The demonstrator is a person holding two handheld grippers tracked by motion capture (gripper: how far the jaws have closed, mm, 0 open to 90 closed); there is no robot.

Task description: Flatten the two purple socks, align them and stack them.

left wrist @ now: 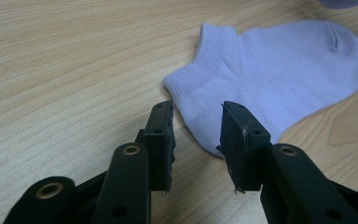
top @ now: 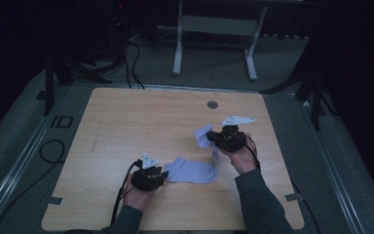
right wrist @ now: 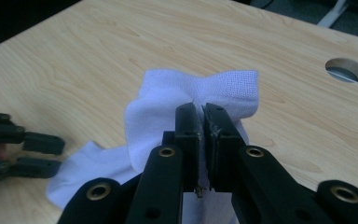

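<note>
Nearest, the left gripper (top: 161,176) rests low on the wooden counter (top: 126,126), its jaws partly apart and holding nothing, at the cuff of a pale lilac sock (top: 194,170) lying flat just to its right. Farther back and right, the right gripper (top: 213,137) is raised, its jaws pinched tight on a second sock (top: 203,134) that hangs off the counter. A round hole (top: 213,104) sits near the far edge.

High view — overhead, facing forward over the table (top: 126,122). Gripper views — low, close, along their jaws; all share the flat sock (left wrist: 279,79).
</note>
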